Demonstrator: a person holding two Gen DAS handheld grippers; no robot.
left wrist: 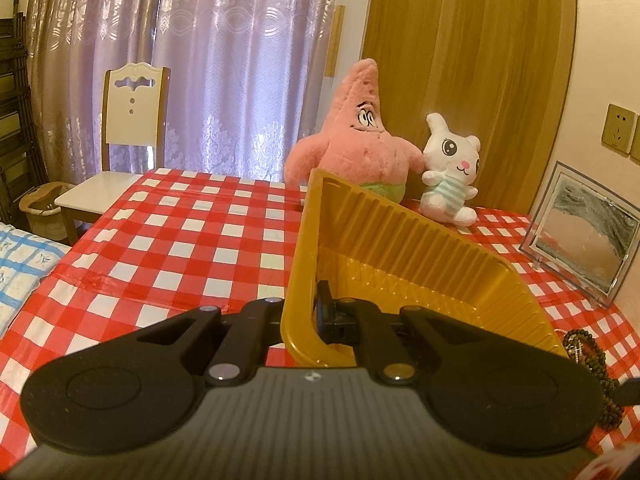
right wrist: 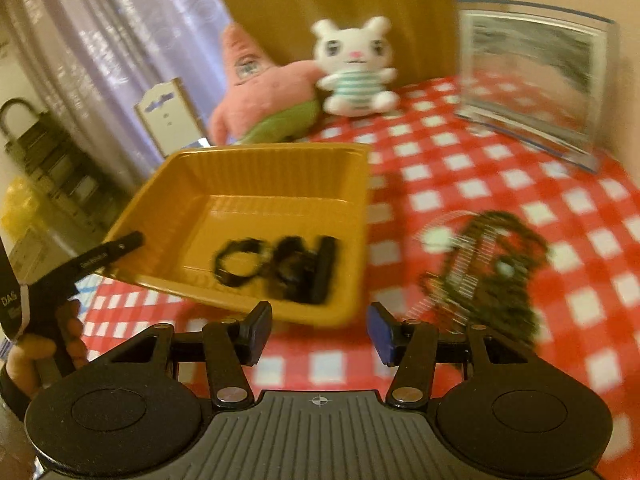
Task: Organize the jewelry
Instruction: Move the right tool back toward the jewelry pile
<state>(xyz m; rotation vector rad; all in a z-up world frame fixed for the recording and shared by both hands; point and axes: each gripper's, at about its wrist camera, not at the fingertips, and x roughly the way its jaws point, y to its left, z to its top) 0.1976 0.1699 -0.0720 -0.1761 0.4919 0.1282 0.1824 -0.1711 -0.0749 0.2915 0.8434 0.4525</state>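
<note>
Beaded necklace [right wrist: 486, 268] lies on the worktop [right wrist: 460, 184] right of the tilted tray [right wrist: 256, 184]. Left gripper [left wrist: 316, 312] clamps the tray's rim; right gripper [right wrist: 318, 334] gapes empty. Plush toys [right wrist: 352, 66] sit far.

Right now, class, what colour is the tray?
Golden yellow tray, clearest in the right wrist view.

- left tongs [left wrist: 316, 312]: matte black linkage arms, silver and brass pivot screws, grey ribbed base, two round black discs.
- right tongs [right wrist: 319, 330]: same build, blue pads [right wrist: 262, 326].
- lower left: bare-skinned hand [right wrist: 40, 350] around a black handle with white lettering.
</note>
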